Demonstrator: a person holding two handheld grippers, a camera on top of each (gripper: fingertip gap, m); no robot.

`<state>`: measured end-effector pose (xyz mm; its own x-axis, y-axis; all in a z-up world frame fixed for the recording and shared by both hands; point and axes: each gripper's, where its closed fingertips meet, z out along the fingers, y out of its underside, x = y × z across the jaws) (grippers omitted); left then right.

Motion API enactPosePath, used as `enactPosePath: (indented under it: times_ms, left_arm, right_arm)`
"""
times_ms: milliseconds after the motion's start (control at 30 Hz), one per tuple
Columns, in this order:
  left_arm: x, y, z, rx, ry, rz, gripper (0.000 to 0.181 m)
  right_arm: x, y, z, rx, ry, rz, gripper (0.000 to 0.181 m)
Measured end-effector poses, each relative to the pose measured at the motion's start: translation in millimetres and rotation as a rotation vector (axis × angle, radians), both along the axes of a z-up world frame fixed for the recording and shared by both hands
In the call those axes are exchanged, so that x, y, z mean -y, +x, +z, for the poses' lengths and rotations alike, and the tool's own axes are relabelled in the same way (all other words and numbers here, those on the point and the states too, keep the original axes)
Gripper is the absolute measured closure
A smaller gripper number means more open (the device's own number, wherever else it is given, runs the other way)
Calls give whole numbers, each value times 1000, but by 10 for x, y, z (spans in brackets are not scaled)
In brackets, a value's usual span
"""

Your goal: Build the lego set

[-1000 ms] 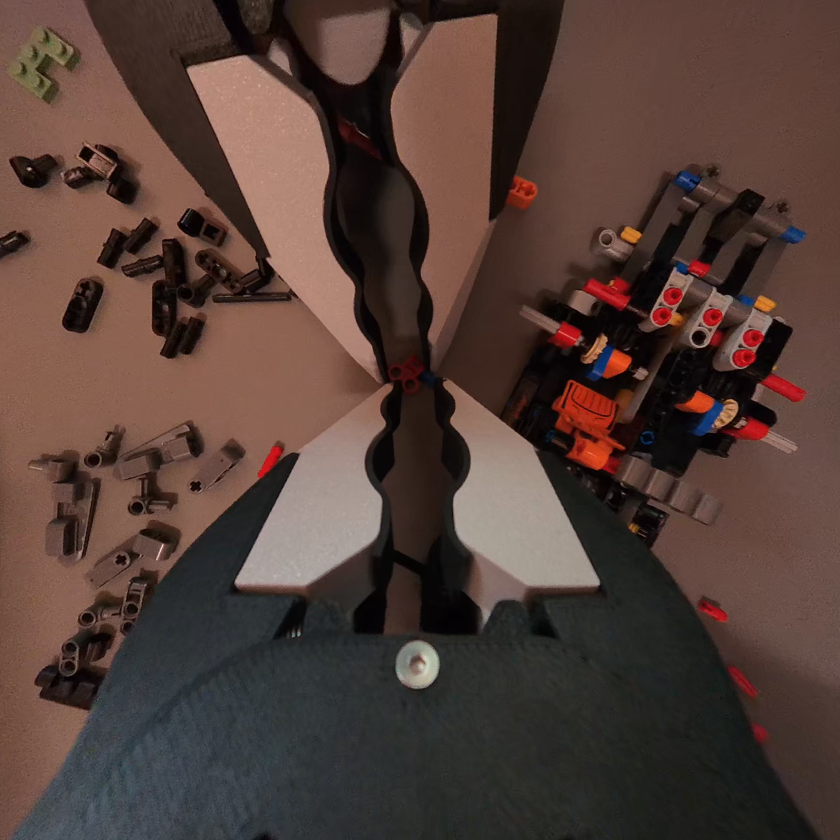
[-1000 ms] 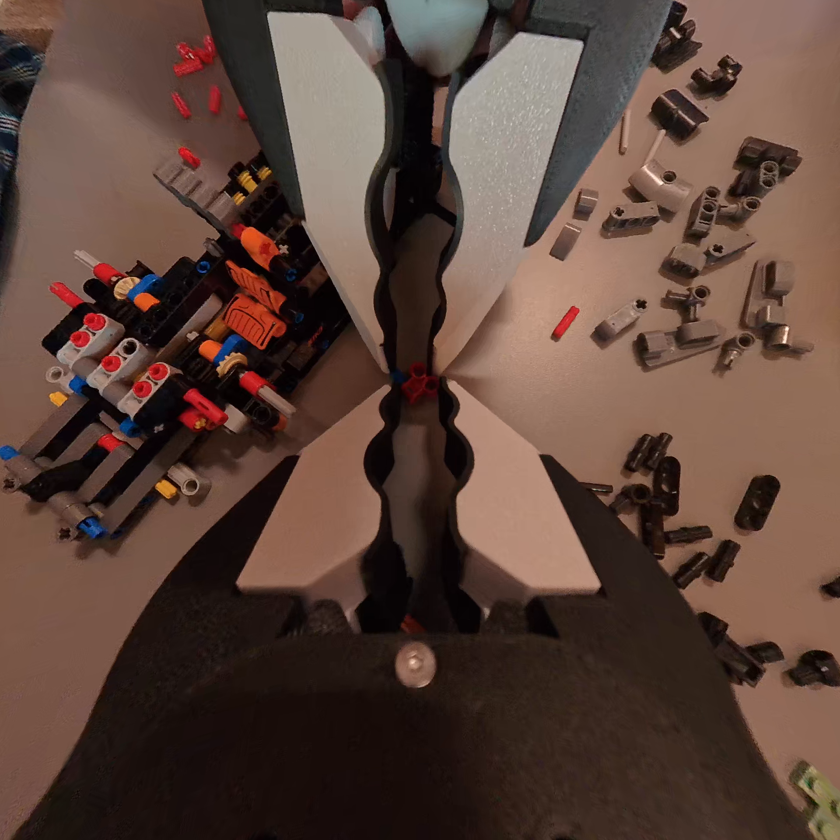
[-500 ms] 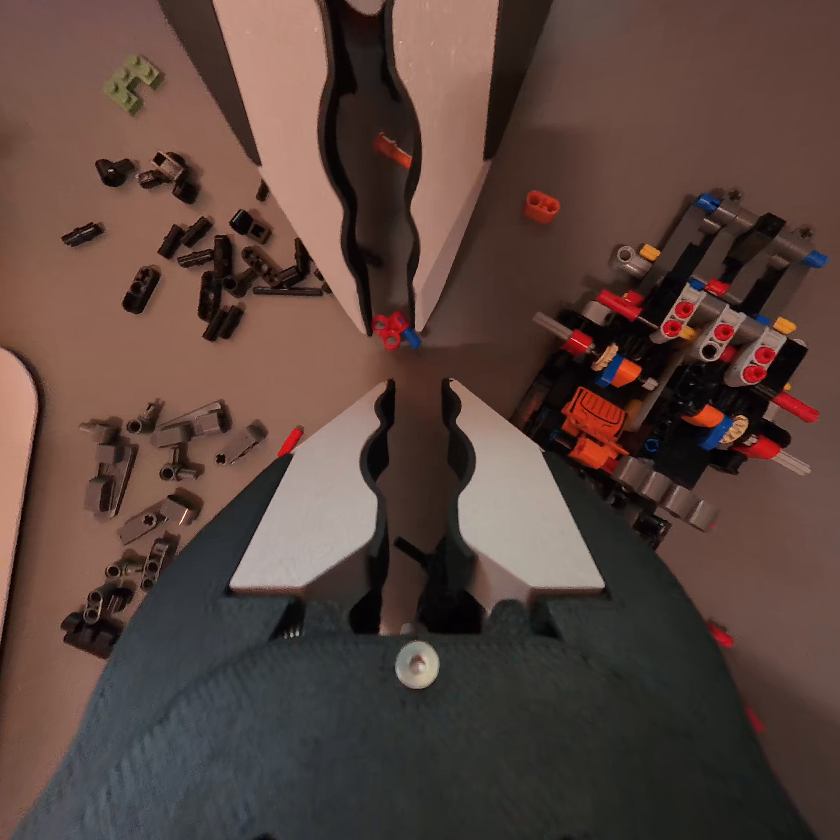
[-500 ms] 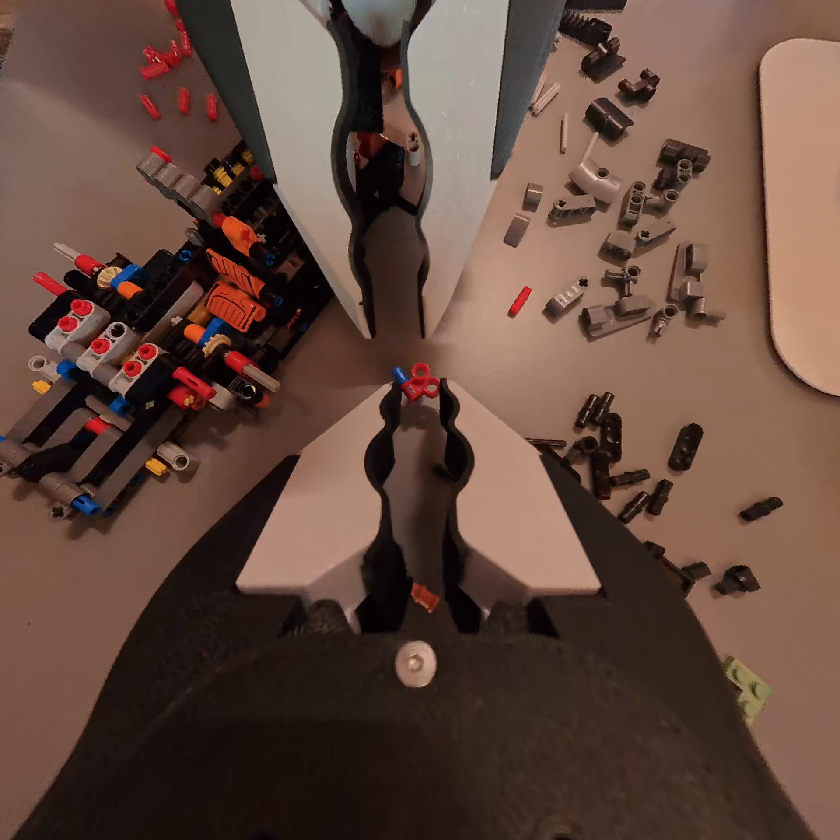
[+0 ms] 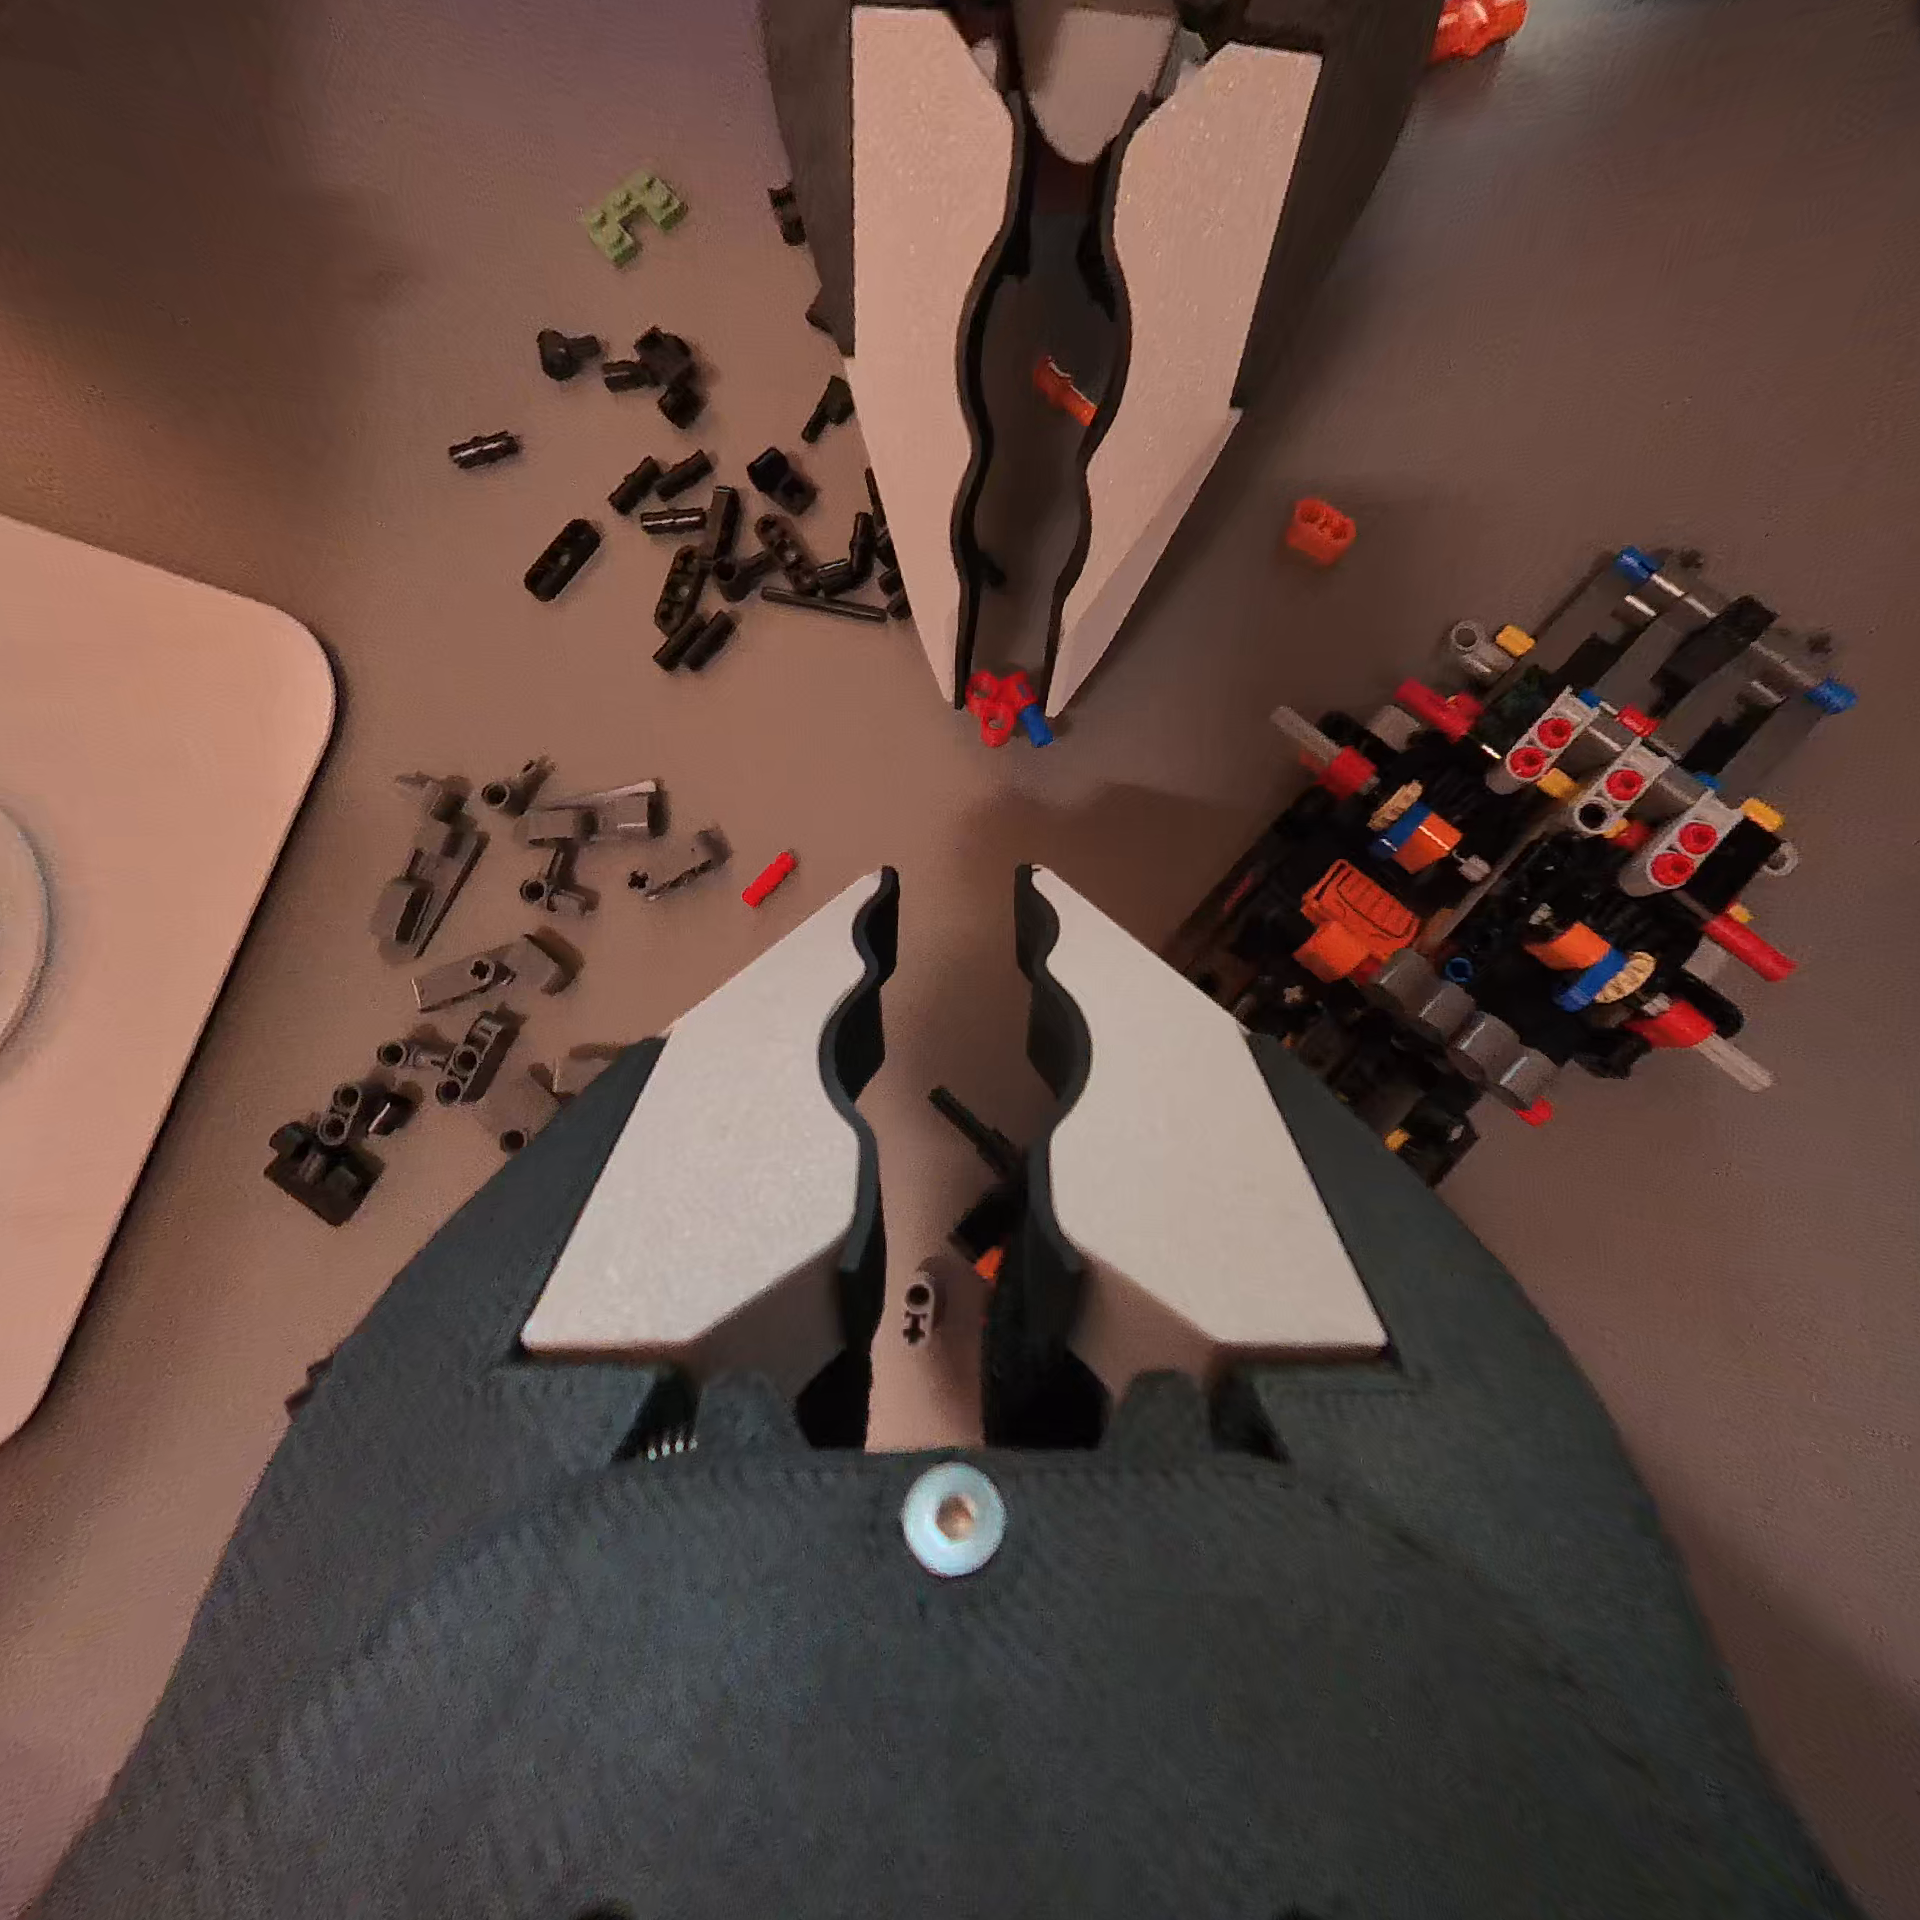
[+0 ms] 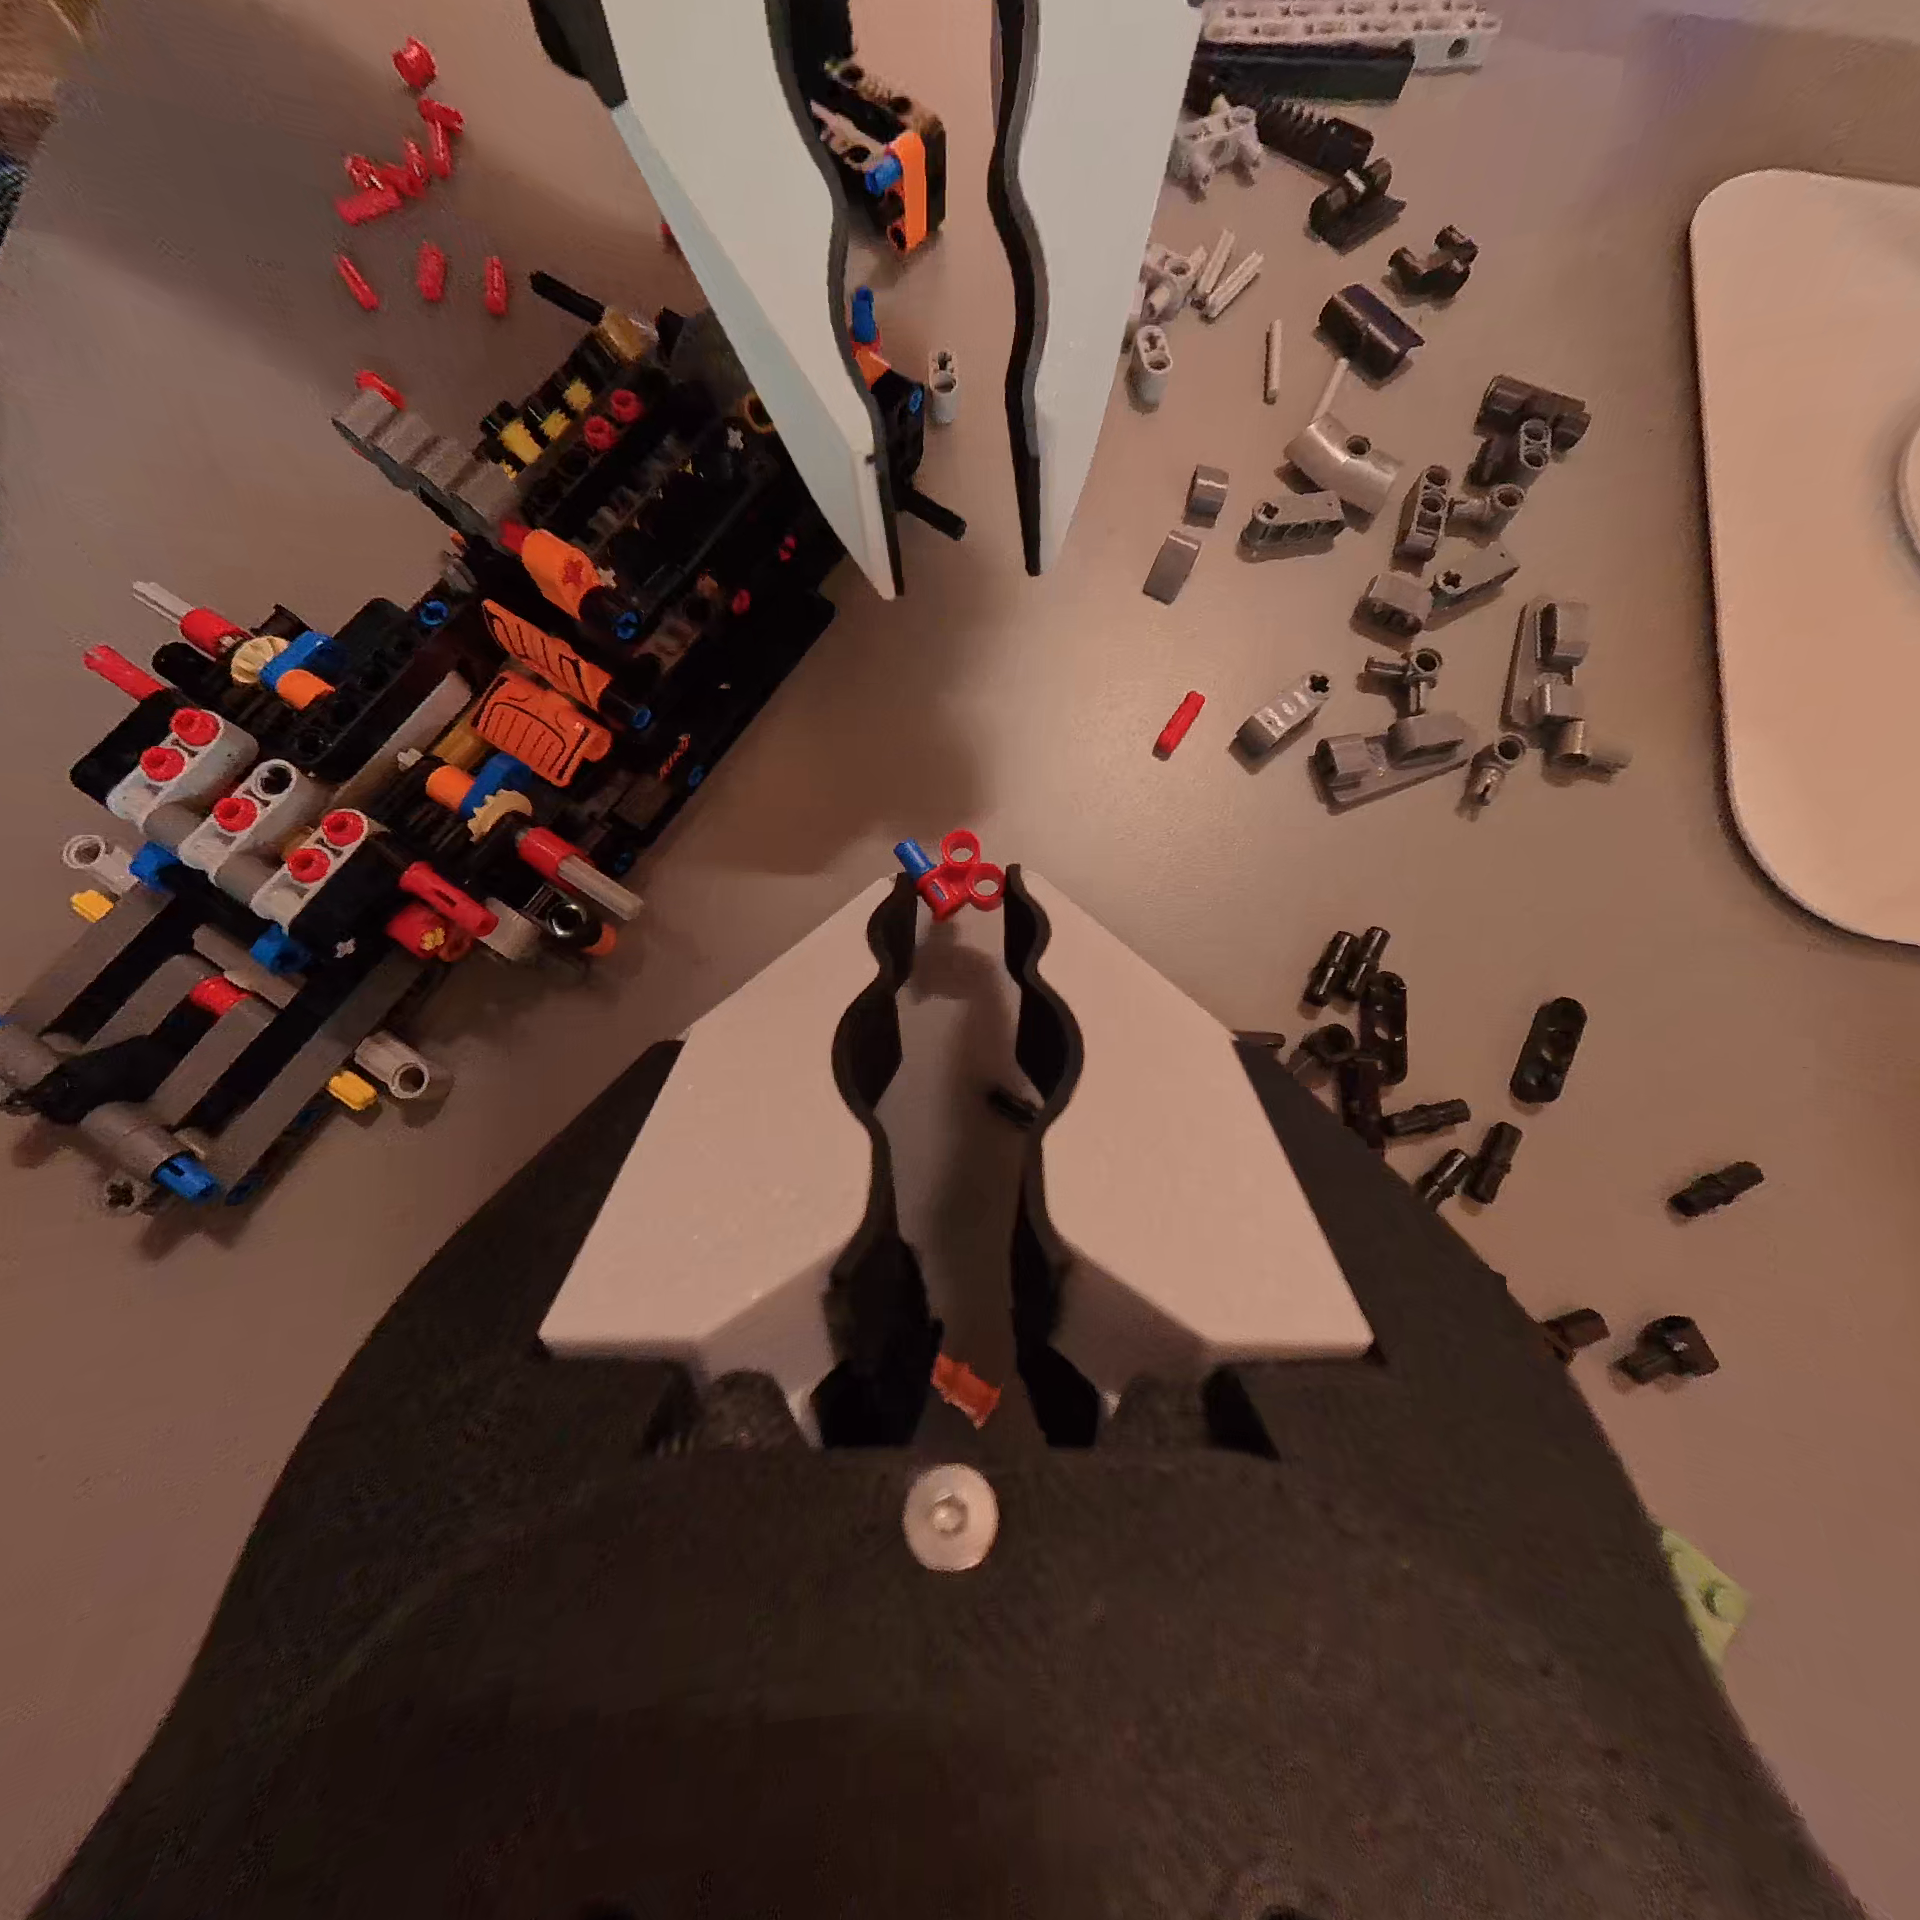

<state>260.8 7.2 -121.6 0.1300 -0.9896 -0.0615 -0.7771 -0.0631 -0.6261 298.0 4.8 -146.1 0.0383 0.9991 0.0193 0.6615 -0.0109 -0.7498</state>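
1. The right claw point(image 6: 956, 883) is clenched on a small red connector with a blue pin point(image 6: 954, 871) at its very tips, held above the bench point(image 6: 935, 707).
2. The left claw point(image 5: 956, 883) is released, jaws apart with nothing between them; in its own view the right claw sits at 12 o'clock, tips facing it across a gap.
3. The partly built model point(image 6: 416, 748), black with orange, red and grey parts, lies on the bench at 9 to 10 o'clock in the right wrist view.
4. Loose grey pieces point(image 6: 1434, 644) lie at 2 o'clock there, black pins point(image 6: 1392, 1049) at 3 o'clock, red pins point(image 6: 416, 177) at 11 o'clock.
5. Judged step: a small sub-assembly is ready in the right claw, awaiting fitting.
6. The next move likely calls for carrying it to the model and lining the blue pin with a hole, while the left claw steadies the model.
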Motion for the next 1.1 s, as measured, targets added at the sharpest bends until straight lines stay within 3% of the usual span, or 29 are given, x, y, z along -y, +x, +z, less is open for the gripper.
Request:
enactPosePath:
  times_ms: [400,867,1100]
  left_arm:
    - [-68,110,300,236,-148,136,155]
    - [40,350,344,359,-367,106,162]
    - [60,318,372,328,-209,58,158]
  right_arm:
    - [-175,-26,428,-169,177,-73,166]
    - [-132,-70,617,-245,244,-59,166]
    - [-102,-85,661,-288,182,-55,166]
